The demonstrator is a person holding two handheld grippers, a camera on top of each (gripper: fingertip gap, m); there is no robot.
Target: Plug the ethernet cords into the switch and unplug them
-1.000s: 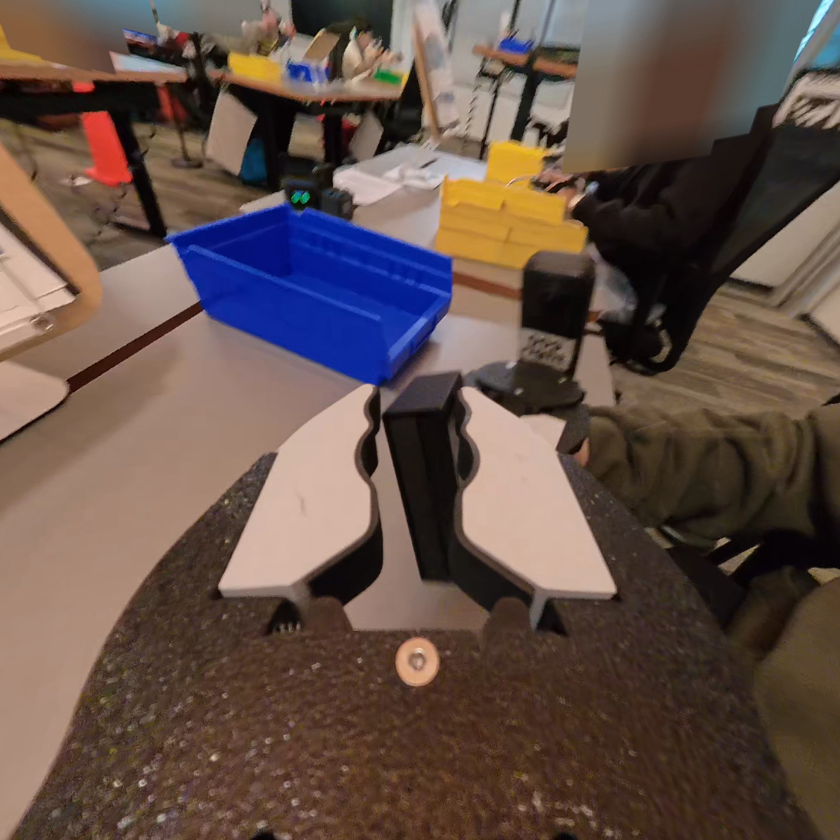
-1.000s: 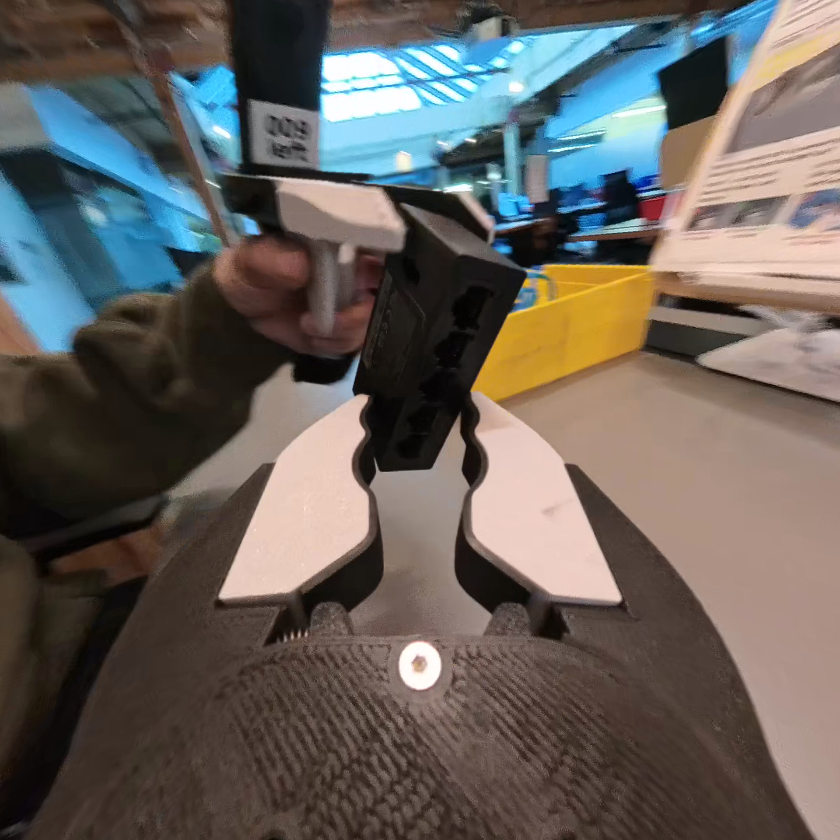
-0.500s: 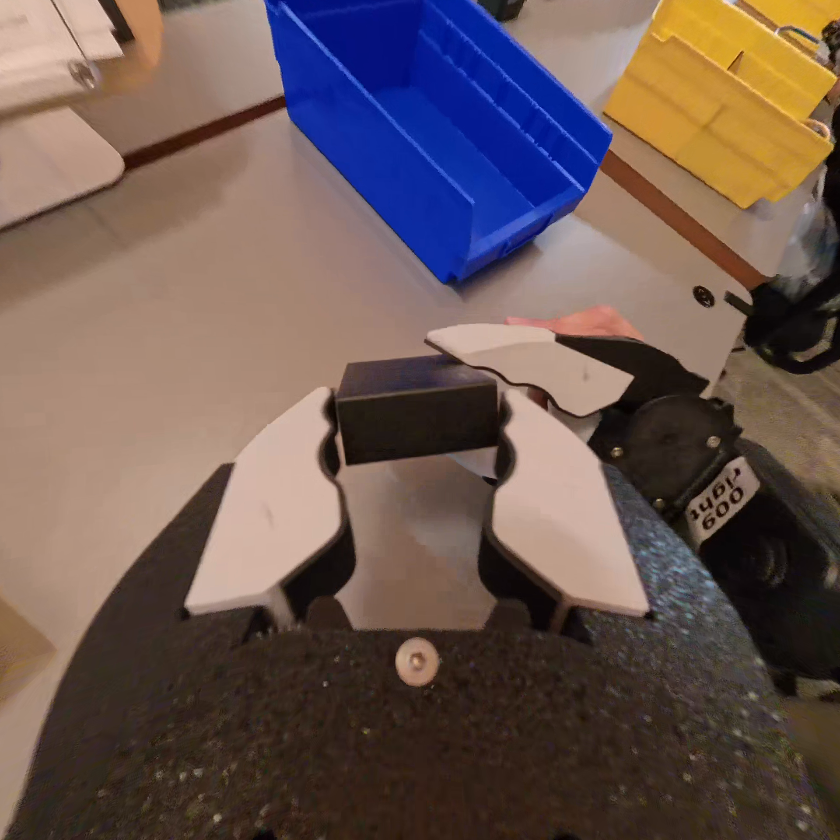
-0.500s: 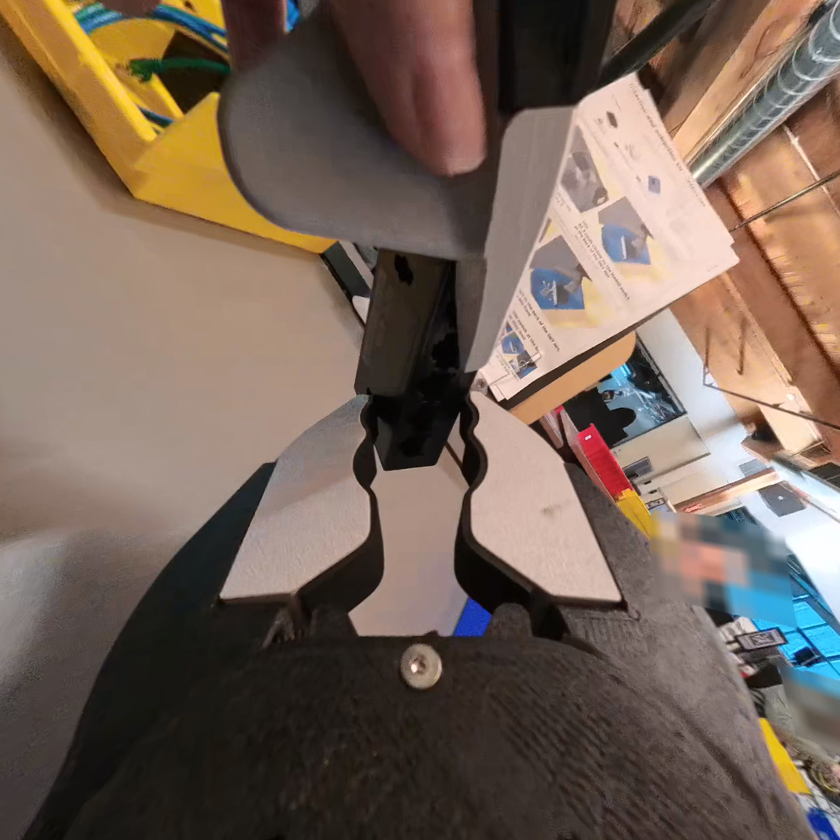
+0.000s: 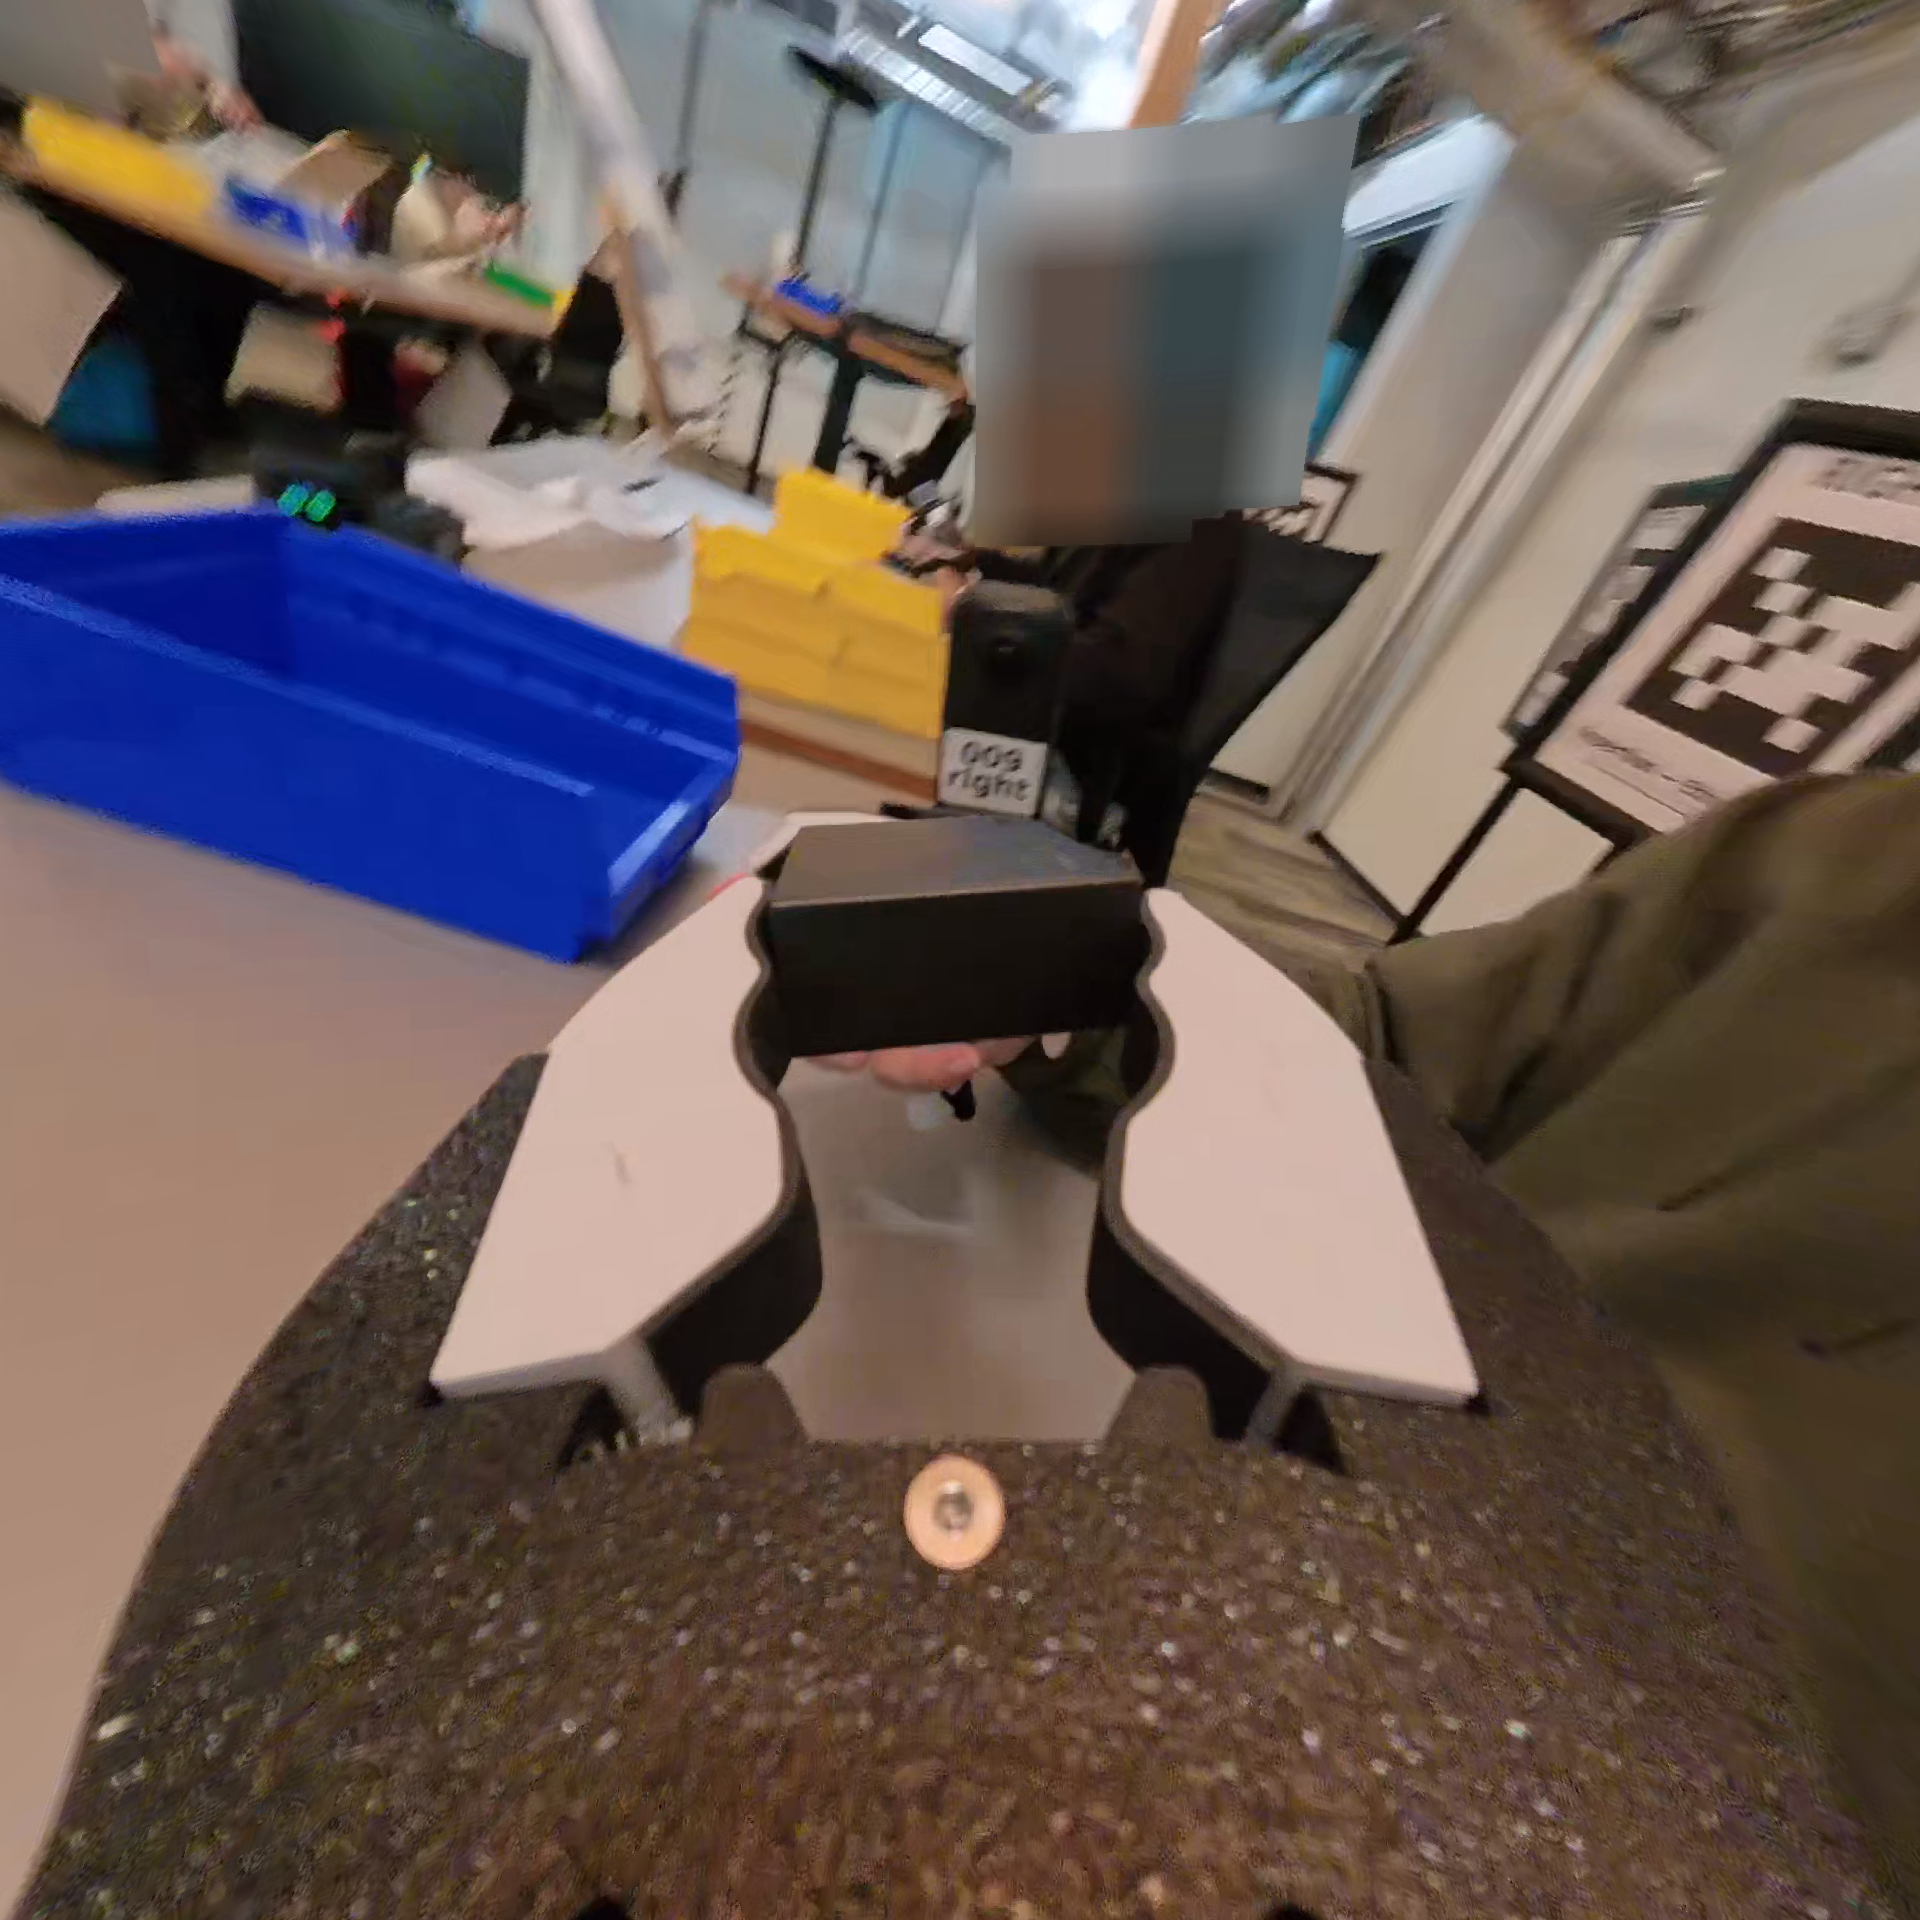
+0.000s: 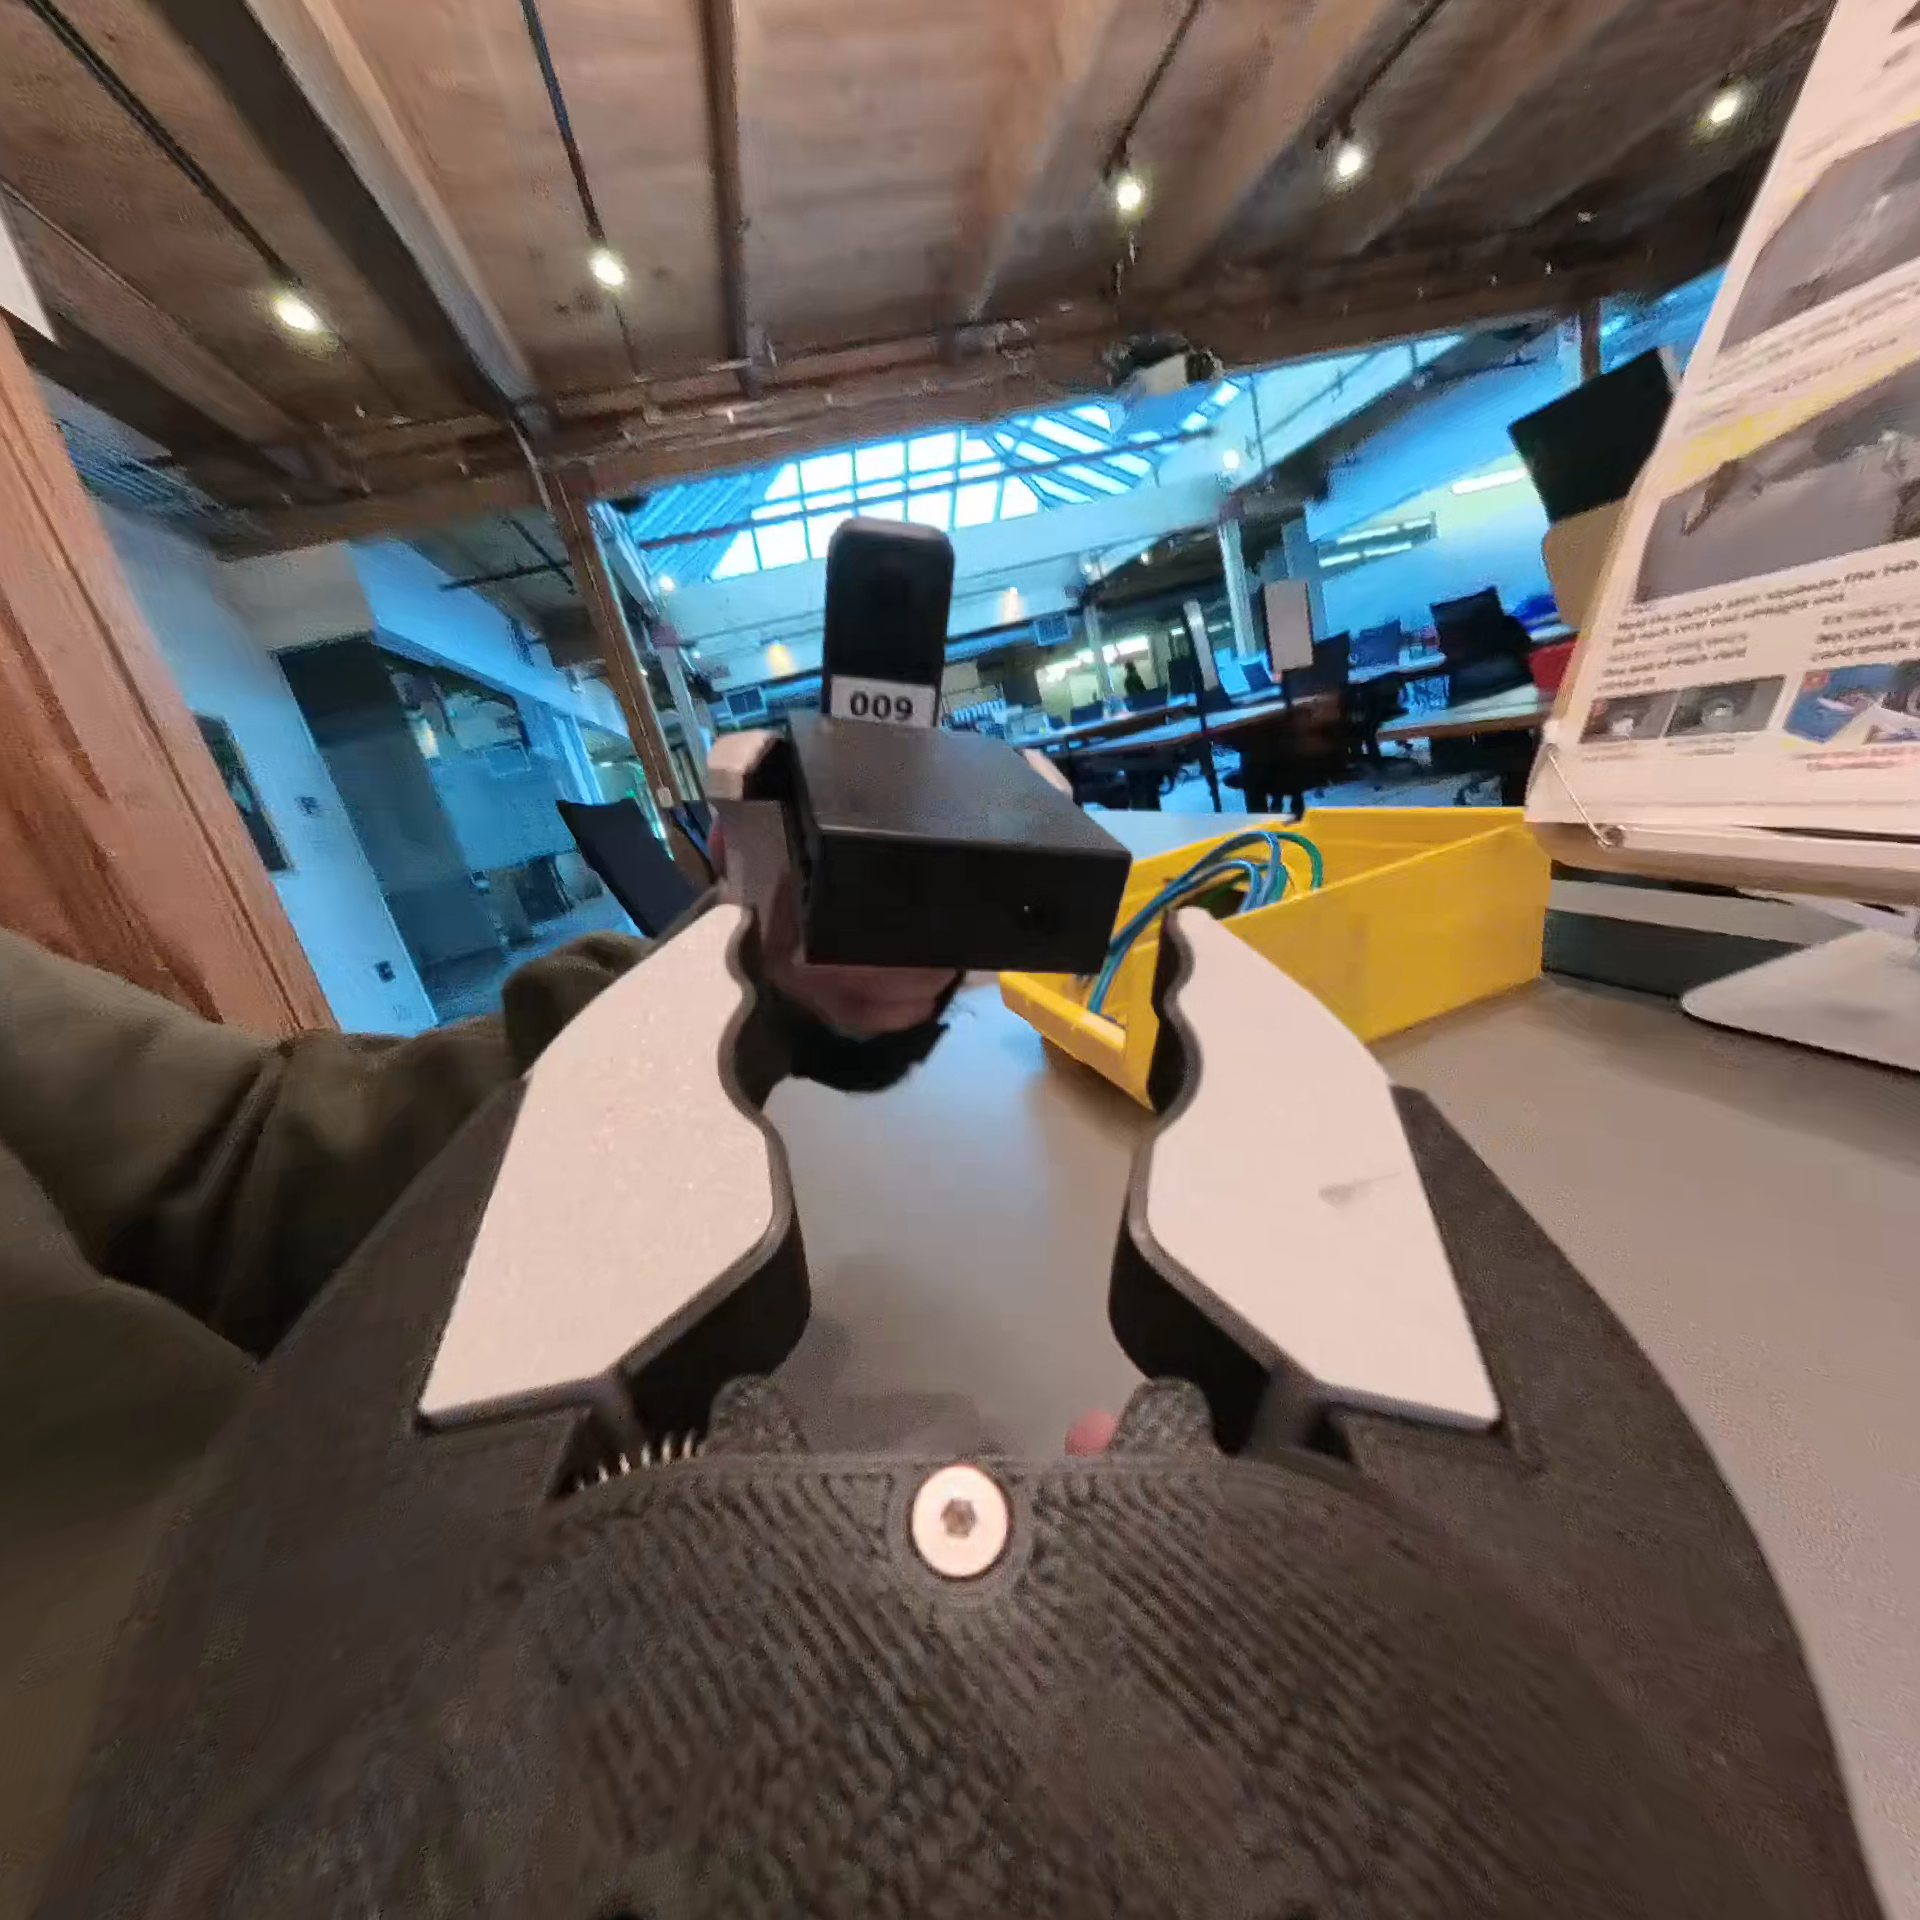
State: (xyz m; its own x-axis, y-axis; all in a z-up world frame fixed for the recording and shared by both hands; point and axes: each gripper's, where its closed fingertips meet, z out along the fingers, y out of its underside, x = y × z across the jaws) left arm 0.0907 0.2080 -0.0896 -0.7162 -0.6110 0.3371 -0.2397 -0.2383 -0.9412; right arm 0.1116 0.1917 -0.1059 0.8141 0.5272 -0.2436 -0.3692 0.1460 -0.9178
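Gripping switch (image 5: 948, 961) crosswise, left claw (image 5: 948, 977) tips

Wood-beamed ceiling (image 6: 935, 187), distant desks (image 6: 1299, 717)

We see the switch (image 5: 951, 961) as a small matte-black rectangular box, held level above the grey surface (image 5: 260, 1039) with its long side crosswise. From the right wrist view one end face shows a small round socket — the ports cannot be made out. The ethernet cords (image 6: 1205, 883) — blue and green — lie looped in a yellow bin (image 6: 1403, 935) just behind it, none plugged in.
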